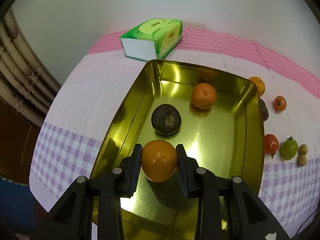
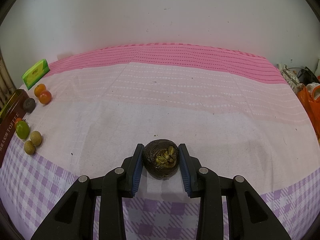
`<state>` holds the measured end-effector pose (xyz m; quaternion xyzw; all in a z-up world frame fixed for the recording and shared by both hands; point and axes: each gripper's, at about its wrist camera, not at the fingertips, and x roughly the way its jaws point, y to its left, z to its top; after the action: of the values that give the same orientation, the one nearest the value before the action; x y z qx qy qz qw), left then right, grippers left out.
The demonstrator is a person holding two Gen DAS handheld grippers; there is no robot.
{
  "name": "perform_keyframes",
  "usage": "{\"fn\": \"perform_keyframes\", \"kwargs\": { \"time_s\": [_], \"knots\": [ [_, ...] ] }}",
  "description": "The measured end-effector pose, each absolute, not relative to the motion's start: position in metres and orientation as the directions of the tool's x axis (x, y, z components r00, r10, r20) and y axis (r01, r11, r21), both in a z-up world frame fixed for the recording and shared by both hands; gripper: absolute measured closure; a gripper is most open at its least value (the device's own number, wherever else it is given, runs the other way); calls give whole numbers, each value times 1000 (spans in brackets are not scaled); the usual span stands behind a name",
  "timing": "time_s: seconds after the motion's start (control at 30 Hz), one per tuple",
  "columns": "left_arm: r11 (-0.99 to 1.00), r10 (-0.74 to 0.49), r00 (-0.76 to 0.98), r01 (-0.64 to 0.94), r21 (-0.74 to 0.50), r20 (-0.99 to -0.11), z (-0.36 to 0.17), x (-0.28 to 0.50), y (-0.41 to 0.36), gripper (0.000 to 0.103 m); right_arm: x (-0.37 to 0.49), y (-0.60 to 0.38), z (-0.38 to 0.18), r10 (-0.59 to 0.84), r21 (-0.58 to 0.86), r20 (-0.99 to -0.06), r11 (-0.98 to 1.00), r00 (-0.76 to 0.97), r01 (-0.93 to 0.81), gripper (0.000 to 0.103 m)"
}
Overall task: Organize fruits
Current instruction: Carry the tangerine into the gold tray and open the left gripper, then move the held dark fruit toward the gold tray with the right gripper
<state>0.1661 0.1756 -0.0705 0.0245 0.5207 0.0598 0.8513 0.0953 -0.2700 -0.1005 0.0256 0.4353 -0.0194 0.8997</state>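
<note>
The left gripper pinches an orange above the gold tin's near end; 2 fruits lie beyond it. The right gripper clamps a dark wrinkled fruit over the cloth, loose fruits far left.

left tool clamped, right tool clamped

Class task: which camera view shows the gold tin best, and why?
The left wrist view: it looks straight down into the gold tin, showing its shiny floor, rim and the fruit inside. The right wrist view catches only a sliver of its brown lettered outer side and gold rim at the far left edge.
</note>
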Motion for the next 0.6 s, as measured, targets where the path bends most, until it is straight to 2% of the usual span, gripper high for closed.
{"fn": "perform_keyframes", "kwargs": {
  "time_s": [0.33,0.43,0.5,0.6],
  "knots": [
    [988,157,468,-83,133,-870,-60,179,174,71,95,-271,-101,-12,29,-784,998,620,57,68],
    [984,180,475,-92,155,-861,-54,173,171,60,95,-271,-101,-11,30,-784,998,621,57,68],
    [983,185,497,-94,159,-848,-46,165,167,49,95,-271,-101,-8,35,-783,998,621,57,68],
    [984,180,528,-95,153,-830,-30,143,159,42,95,-275,-100,2,50,-781,997,625,61,68]
  ]
}}
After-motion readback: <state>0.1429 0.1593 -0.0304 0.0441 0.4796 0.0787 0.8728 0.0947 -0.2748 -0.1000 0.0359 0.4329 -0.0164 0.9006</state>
